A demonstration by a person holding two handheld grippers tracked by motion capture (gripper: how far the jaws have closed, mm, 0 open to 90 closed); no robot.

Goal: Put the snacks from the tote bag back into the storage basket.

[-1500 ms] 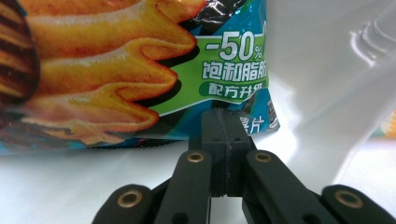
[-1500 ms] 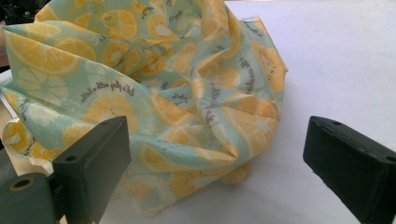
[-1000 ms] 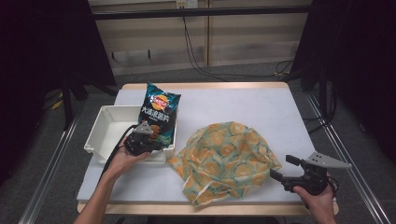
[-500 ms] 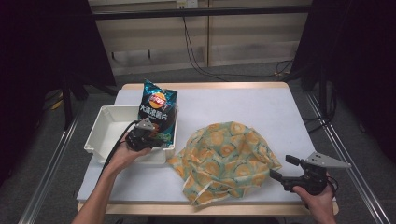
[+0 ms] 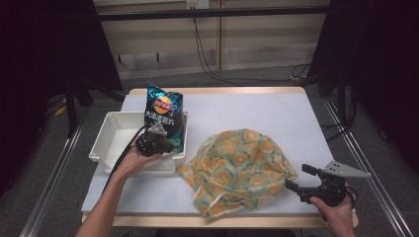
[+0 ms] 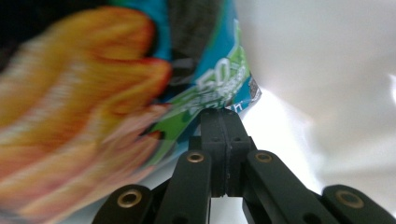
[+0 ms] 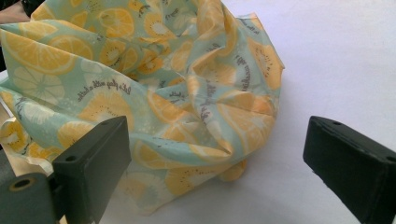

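Left gripper view: left claw clenched on chip bag corner (bag upright over white tray); right claw released.

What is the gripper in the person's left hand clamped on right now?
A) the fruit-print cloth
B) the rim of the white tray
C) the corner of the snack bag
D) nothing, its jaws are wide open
C: the left gripper has its jaws pressed together on the corner of the snack bag, which stands over the white tray.
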